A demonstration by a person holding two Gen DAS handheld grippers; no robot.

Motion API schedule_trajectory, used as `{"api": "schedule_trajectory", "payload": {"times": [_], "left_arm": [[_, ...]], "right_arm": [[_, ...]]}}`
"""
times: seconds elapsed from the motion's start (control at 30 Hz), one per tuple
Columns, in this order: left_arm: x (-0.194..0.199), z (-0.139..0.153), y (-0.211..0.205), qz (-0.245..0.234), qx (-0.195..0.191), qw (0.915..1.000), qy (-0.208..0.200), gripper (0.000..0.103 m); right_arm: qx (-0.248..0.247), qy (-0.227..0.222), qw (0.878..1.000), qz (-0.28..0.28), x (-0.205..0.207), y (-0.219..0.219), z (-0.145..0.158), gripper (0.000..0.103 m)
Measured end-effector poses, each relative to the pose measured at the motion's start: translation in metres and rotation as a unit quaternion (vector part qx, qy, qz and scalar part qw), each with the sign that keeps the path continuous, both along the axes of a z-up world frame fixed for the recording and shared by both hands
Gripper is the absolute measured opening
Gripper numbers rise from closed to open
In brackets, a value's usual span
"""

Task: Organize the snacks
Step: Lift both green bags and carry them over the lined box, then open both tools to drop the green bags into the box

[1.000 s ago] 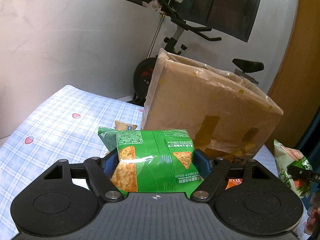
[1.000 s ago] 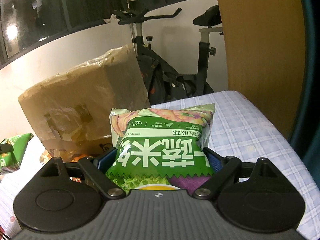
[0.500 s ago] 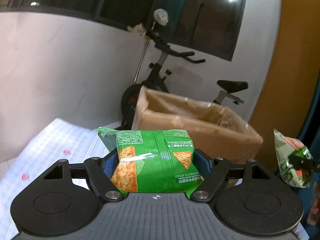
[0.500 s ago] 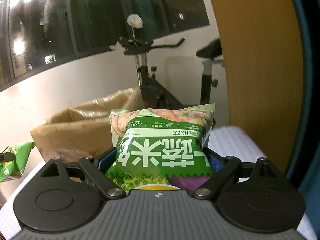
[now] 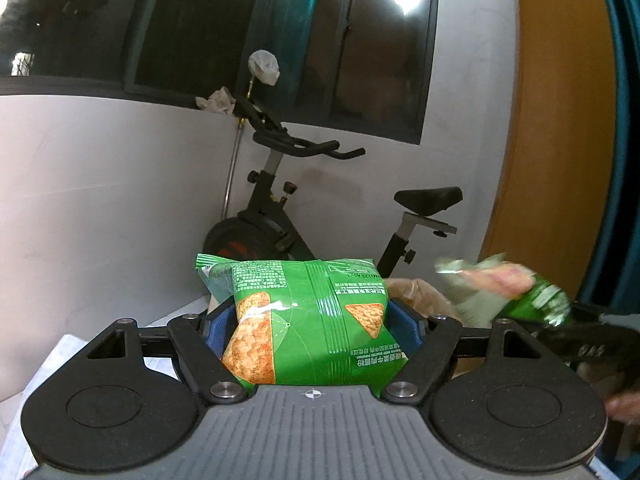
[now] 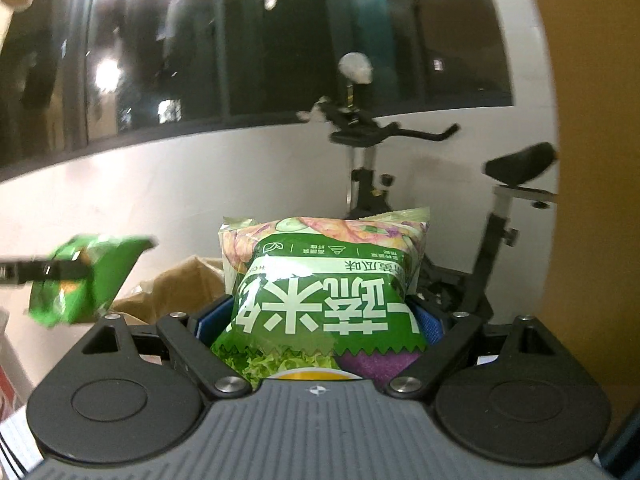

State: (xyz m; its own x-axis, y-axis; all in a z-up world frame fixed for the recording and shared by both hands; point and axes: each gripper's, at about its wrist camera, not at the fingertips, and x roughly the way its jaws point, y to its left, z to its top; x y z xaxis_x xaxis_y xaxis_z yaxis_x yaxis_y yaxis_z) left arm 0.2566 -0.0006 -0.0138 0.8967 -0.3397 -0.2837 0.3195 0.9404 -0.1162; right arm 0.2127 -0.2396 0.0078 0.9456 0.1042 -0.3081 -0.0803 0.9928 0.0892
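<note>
Between each hand-held gripper's pads, pinched: green chip bag (image 5: 308,320) left, seemingly vegetable-print bag (image 6: 324,292) right

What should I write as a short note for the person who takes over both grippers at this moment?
Left gripper: shut on the green chip bag, held in the air.
Right gripper: shut on the green vegetable-snack bag, also in the air.
Cardboard box: open, low behind and between the two bags.
Done: both bags picked up.
Left: probably put each bag into the box, then release. Other snacks are not in view now.
</note>
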Motion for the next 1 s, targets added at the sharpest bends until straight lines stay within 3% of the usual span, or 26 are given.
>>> {"api": "schedule_trajectory", "payload": {"times": [0.23, 0.47, 0.67, 0.83, 1.0], "left_arm": [[0.06, -0.011, -0.014, 0.015, 0.017, 0.9996, 0.016, 0.08], [0.082, -0.022, -0.017, 0.018, 0.042, 0.9984, 0.032, 0.08], [0.091, -0.035, -0.013, 0.02, 0.046, 0.9973, 0.053, 0.081], [0.091, -0.035, -0.017, 0.009, 0.078, 0.9948, 0.065, 0.086], [0.089, -0.03, -0.005, 0.009, 0.054, 0.9958, 0.073, 0.089]], "right_arm": [[-0.036, 0.013, 0.999, 0.012, 0.073, 0.027, -0.009, 0.091], [-0.088, 0.041, 0.995, 0.032, 0.112, 0.048, -0.033, 0.091], [-0.095, 0.065, 0.993, 0.038, 0.126, 0.05, -0.041, 0.091], [-0.093, 0.073, 0.992, 0.033, 0.128, 0.048, -0.042, 0.092], [-0.086, 0.066, 0.994, 0.028, 0.122, 0.047, -0.042, 0.094]]}}
